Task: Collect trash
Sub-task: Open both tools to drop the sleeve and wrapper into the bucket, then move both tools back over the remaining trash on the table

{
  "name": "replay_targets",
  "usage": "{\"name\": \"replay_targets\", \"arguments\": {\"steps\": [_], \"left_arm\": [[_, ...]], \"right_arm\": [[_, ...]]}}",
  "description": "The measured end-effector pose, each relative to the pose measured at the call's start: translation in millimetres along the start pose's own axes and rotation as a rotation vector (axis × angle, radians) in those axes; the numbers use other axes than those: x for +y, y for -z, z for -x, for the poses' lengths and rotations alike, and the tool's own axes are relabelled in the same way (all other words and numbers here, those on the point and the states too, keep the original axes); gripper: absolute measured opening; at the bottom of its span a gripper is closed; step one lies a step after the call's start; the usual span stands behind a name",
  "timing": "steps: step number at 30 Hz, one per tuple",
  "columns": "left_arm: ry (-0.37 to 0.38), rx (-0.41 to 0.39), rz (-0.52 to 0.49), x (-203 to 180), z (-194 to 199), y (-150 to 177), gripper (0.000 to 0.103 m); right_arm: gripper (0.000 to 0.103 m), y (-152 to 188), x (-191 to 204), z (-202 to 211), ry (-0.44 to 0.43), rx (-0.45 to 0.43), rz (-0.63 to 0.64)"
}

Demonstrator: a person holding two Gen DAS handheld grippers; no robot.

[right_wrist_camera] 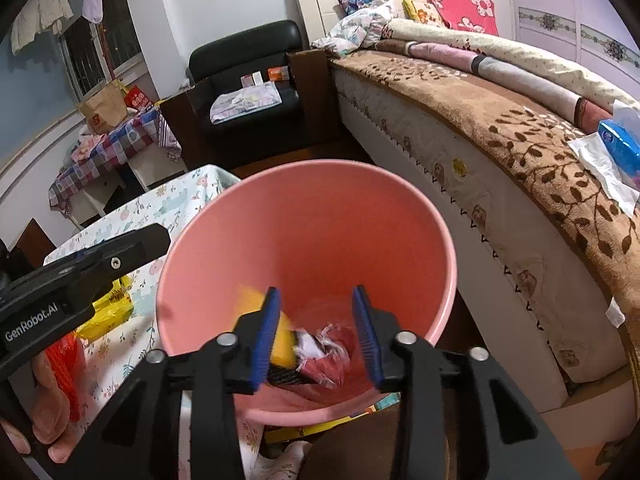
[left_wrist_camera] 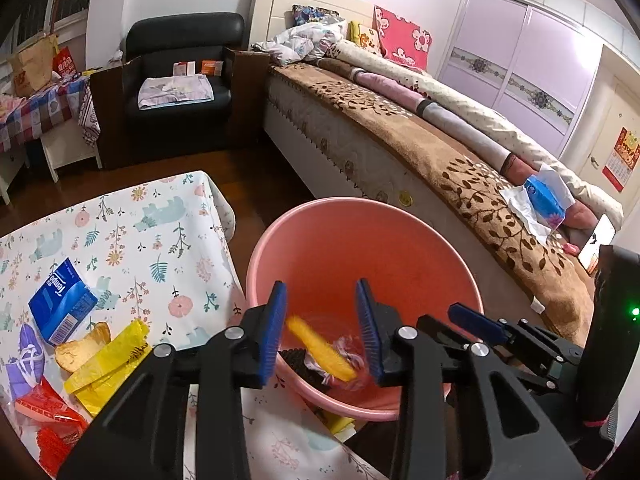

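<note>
Both over the pink bin (left_wrist_camera: 404,236): left gripper (left_wrist_camera: 322,330) and right gripper (right_wrist_camera: 316,334), jaws apart, gripping nothing. Yellow scrap (left_wrist_camera: 320,346) blurred inside the bin. More wrappers (left_wrist_camera: 106,364) on the table (left_wrist_camera: 160,216) beside.

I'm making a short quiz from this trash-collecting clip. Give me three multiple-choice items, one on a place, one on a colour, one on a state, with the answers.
1. Where does the blue tissue pack lie?
A. on the floral tablecloth
B. in the bin
C. on the armchair

2. What colour is the trash bin?
A. green
B. pink
C. white

3. How do the jaws of the left gripper stand?
A. shut on a yellow bag
B. shut on nothing
C. open, nothing between the pads

Answers: 1 A, it lies on the tablecloth beside the wrappers; 2 B, its wall is pink in both views; 3 C, a clear gap shows above the bin.
</note>
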State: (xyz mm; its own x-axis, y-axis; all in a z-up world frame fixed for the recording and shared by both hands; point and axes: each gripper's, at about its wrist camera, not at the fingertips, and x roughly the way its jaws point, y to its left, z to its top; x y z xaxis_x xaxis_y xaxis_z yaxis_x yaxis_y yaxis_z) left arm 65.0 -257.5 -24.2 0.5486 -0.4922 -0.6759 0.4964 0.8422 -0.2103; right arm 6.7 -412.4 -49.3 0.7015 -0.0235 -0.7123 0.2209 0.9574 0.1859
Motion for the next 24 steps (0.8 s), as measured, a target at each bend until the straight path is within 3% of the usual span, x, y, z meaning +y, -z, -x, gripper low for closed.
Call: {"name": "replay_targets", "arguments": {"steps": [7, 24], "left_arm": [[0.003, -0.042, 0.0, 1.0, 23.3, 3.0, 0.036], [-0.111, -0.145, -0.008, 42.5, 101.2, 28.2, 0.036]], "right_arm": [[0.038, -1.1, 12.1, 21.4, -0.03, -0.048, 0.019], [0.038, 13.1, 81.6, 57.2, -0.115, -0.094, 0.101]]}}
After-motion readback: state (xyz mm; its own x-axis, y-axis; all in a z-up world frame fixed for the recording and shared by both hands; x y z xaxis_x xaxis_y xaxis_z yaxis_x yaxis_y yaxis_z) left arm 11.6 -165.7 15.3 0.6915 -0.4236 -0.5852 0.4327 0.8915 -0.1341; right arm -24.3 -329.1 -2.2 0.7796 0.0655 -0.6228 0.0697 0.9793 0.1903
